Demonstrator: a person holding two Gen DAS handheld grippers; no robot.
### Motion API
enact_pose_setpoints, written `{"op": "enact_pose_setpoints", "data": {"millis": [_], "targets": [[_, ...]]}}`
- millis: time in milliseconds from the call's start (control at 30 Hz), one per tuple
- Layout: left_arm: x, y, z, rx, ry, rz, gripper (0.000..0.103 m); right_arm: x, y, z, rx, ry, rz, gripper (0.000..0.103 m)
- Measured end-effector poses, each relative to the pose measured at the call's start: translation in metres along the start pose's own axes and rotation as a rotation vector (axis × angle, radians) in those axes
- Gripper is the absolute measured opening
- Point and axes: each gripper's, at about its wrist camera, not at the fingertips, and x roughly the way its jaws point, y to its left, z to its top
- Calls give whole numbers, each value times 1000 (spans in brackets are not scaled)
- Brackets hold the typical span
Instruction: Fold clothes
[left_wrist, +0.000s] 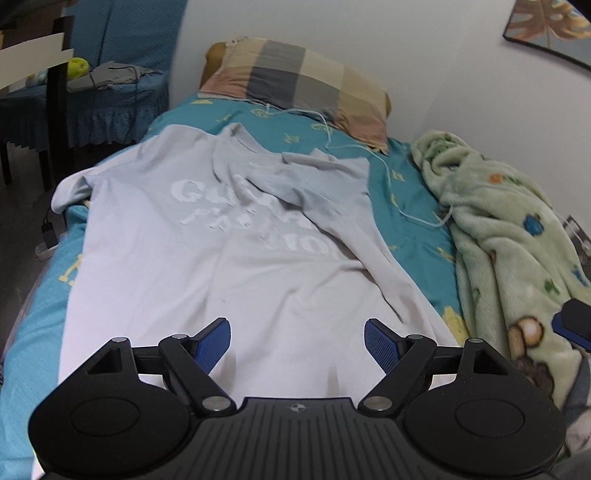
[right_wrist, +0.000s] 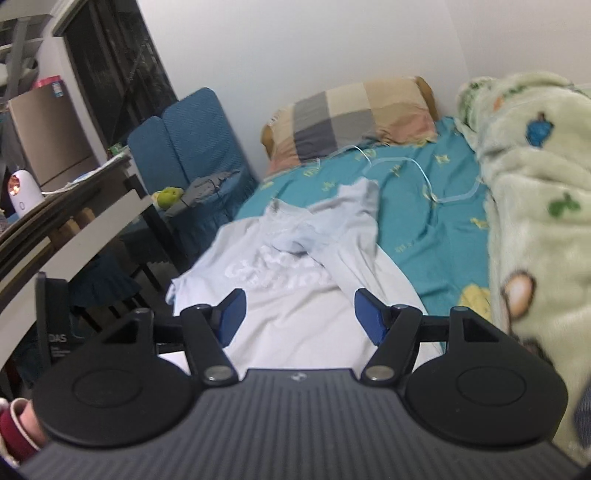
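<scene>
A pale grey shirt (left_wrist: 207, 240) is spread on the bed (left_wrist: 417, 206), its collar end toward the pillow (left_wrist: 295, 81) and its printed side up. One sleeve is folded over the chest, across part of the white lettering.

The left gripper (left_wrist: 297, 341) is held above the shirt's lower part, jaws released and well apart; only flat cloth is seen between the blue pads (left_wrist: 214, 343), and nothing is grasped. The right gripper (right_wrist: 297, 314) is likewise spread and empty, with the shirt seen beyond and between its fingers (right_wrist: 231, 314), not touched by them. In the left wrist view, a tip of the right gripper is seen over the blanket (left_wrist: 517, 258), which is bunched beside the shirt, on the side away from the chair (left_wrist: 122, 74). A white cable (left_wrist: 388, 173) is trailed from the pillow toward the blanket.
</scene>
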Motion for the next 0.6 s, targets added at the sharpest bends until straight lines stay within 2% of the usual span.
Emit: {"op": "enact_pose_setpoints", "data": {"millis": [167,300,467,600], "targets": [[2,-33,-13,72,-2,-12,81,-4,-23,2,51,-57,-103,67],[15,-71,-21,136,26,-57,80,-13,-39,6,72,-113,-132,67],[44,-125,-36,216,47,-93,78,-16,-56,6,95,-139,-173,67],[74,-159,-47,272,71,-95,77,-14,-65,6,125,-137,-149,67]]}}
